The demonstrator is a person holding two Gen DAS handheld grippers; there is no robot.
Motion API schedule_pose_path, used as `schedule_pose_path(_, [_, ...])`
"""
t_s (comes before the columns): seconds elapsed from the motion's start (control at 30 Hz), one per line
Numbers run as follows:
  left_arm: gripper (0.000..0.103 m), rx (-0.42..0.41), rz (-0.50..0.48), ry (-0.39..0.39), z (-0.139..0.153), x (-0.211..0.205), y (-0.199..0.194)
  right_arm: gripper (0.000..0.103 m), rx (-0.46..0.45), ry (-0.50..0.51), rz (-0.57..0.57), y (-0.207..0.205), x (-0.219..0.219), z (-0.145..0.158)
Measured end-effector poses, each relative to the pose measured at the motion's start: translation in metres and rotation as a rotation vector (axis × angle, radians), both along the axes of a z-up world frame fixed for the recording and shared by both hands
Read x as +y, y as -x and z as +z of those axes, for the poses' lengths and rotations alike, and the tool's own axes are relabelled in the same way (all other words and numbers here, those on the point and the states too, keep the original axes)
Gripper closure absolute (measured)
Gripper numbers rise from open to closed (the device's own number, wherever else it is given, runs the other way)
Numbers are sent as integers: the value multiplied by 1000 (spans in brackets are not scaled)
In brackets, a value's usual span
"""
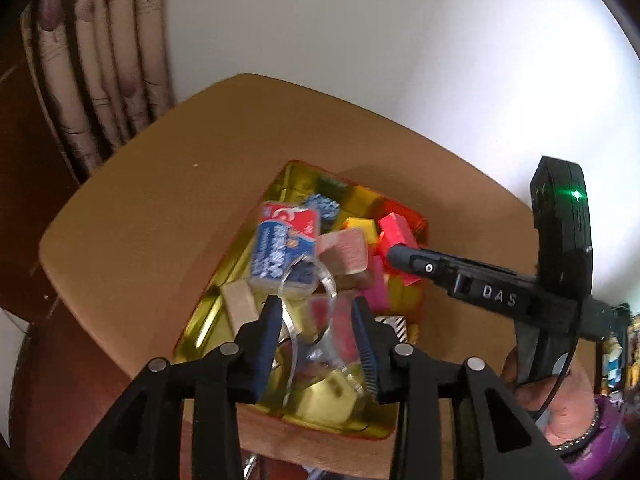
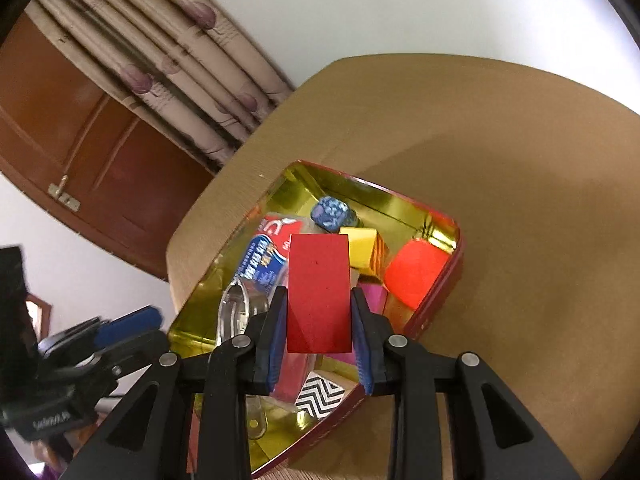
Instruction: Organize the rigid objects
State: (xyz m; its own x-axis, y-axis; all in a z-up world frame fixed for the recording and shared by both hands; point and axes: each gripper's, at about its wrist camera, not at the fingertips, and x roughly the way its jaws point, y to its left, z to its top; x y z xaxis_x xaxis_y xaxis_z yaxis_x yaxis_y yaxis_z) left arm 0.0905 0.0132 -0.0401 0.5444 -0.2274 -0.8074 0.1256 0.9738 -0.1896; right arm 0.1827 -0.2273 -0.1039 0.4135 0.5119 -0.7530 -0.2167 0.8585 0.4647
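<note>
Right wrist view: gold tin (image 2: 380,196) holds blocks; right jaws grip red block (image 2: 319,292), left jaws open

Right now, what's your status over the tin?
Right claw shut on red block, above gold tin. Left claw open over clear plastic piece, not gripping. Tin crowded: toothpaste box, orange block.

You are working over a tan table (image 2: 460,128) with rounded corners, and a red tin (image 2: 459,264) with a gold lining is sitting directly on it, lying near the table's front edge, well away from the far corner.
</note>
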Motion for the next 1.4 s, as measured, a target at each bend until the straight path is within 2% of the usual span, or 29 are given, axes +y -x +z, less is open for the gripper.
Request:
schedule_pose_path(0.1, [67,-3,26,-14,-8,8,8,71,-10,43,-16,7,7,-3])
schedule_pose_path(0.2, [67,2,39,-18,-13,16,16,46,-39,52,-38,11,10,1])
schedule_pose_path(0.37, [67,-35,62,-59,-14,21,30,45,-174,49,-73,37,10,32])
schedule_pose_path(0.47, [67,-70,65,-98,-14,18,38,41,-270,103,-74,66,19,52])
schedule_pose_path(0.53, [67,-87,62,-110,-14,15,44,30,-337,150,-92,87,26,62])
schedule_pose_path(0.57, [67,-96,63,-116,-13,15,48,28,-379,174,-105,100,31,68])
schedule_pose_path(0.6, [67,-107,71,-122,-12,14,51,22,-416,207,-120,112,35,72])
schedule_pose_path(0.63, [67,-124,79,-135,-12,14,55,12,-446,238,-138,122,38,75])
schedule_pose_path(0.7, [67,-160,100,-174,-9,13,63,3,-516,288,-180,145,44,82])
schedule_pose_path(0.87, [67,-270,153,-249,3,11,86,2,-591,370,-211,179,52,89])
schedule_pose_path(0.93, [66,-332,196,-292,8,9,98,1,-603,365,-212,189,49,92])
schedule_pose_path(1.0, [65,-365,228,-302,12,10,106,1,-601,353,-222,196,45,95])
schedule_pose_path(1.07, [59,-364,214,-262,14,12,110,1,-604,351,-226,204,41,97])
schedule_pose_path(1.1, [50,-349,188,-236,13,12,111,1,-607,355,-232,208,40,97])
schedule_pose_path(1.13, [47,-342,167,-225,13,12,111,1,-609,354,-231,211,39,97])
schedule_pose_path(1.17, [47,-341,155,-228,13,10,112,1,-607,354,-230,215,38,96])
schedule_pose_path(1.3, [46,-344,133,-340,8,-7,117,1,-599,361,-233,227,37,93])
schedule_pose_path(1.4, [46,-351,99,-315,5,-11,122,1,-601,371,-242,236,36,93])
